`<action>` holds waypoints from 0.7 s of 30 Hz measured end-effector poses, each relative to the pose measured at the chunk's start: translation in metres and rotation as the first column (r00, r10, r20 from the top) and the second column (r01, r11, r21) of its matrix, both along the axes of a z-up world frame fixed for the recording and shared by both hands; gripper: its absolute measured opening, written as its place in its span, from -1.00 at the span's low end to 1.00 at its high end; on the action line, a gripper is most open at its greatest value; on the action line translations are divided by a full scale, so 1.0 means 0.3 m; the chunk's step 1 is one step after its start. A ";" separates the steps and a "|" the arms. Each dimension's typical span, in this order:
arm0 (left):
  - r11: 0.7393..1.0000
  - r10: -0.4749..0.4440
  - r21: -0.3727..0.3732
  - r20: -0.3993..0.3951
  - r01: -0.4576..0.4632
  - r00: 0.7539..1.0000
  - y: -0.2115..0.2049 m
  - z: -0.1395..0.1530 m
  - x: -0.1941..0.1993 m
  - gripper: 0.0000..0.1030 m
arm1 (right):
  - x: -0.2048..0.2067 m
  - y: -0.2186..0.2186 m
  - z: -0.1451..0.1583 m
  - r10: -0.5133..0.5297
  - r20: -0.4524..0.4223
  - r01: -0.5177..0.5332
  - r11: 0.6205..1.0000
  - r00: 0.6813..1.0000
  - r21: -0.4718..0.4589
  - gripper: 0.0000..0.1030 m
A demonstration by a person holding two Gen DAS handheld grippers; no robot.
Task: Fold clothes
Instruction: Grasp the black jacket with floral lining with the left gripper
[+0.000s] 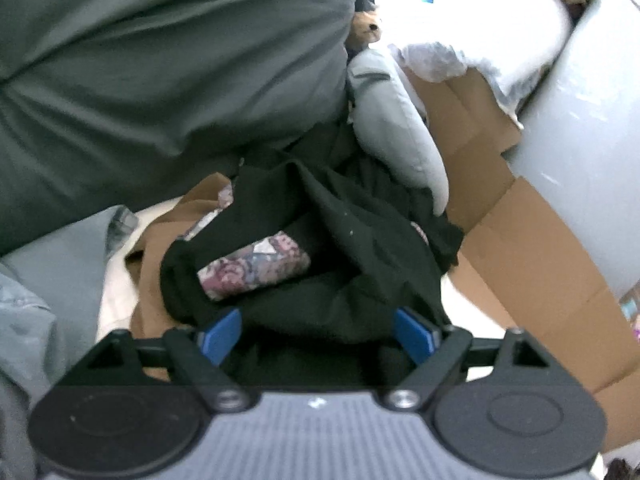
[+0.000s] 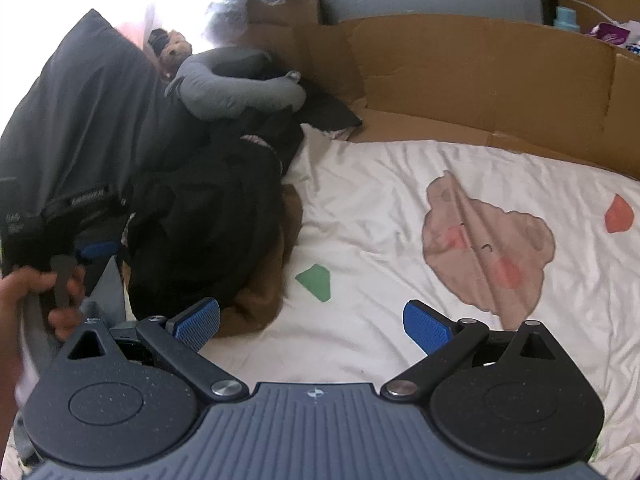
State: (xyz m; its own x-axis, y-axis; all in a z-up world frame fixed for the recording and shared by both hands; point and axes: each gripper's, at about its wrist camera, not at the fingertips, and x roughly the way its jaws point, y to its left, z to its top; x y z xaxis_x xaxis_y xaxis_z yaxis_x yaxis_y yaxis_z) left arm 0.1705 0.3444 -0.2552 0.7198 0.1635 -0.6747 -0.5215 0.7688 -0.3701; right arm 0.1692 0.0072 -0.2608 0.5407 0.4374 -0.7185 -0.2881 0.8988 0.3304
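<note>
A heap of black clothing [image 1: 340, 232] lies on the bed, with a floral piece [image 1: 256, 268] tucked in it and a brown cloth [image 1: 160, 240] under it. My left gripper [image 1: 318, 334] hovers low over the heap's near edge, jaws open wide; black fabric lies between the blue pads, which do not press on it. In the right wrist view the same black heap [image 2: 208, 216] and brown cloth [image 2: 260, 300] lie at the left. My right gripper [image 2: 314, 324] is open over the white sheet [image 2: 360, 208], empty, its left pad [image 2: 198, 322] near the brown cloth.
A dark grey pillow [image 2: 80, 120] and a grey neck pillow [image 2: 240, 88] crowd the heap's far side, beside a small teddy [image 2: 174, 50]. Cardboard walls [image 2: 480, 80] border the bed. A hand [image 2: 36, 300] holds the left gripper's handle at the left edge. The sheet carries a bear print [image 2: 488, 240].
</note>
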 end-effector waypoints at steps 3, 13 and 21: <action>1.000 -0.010 0.022 0.022 0.010 1.000 -0.009 -0.018 0.017 0.69 | 0.011 0.022 -0.027 0.013 -0.020 -0.013 1.000 1.000 0.005 0.95; 0.999 -0.022 0.030 0.057 0.021 0.998 -0.004 -0.049 0.018 -0.85 | 0.093 0.123 -0.072 0.095 -0.056 -0.094 0.995 0.994 0.023 0.70; 0.994 -0.113 0.002 0.080 0.113 0.990 -0.085 0.003 -0.039 -0.91 | 0.102 0.162 -0.002 0.103 -0.018 -0.102 0.994 0.995 0.028 0.69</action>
State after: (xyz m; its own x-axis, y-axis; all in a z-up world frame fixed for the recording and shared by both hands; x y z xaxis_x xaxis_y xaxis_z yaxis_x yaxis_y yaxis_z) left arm 0.1587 0.3190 -0.2542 0.7854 0.0763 -0.6142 -0.3995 0.8204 -0.4090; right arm 0.1996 0.0559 -0.2614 0.4779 0.5090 -0.7160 -0.3716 0.8557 0.3602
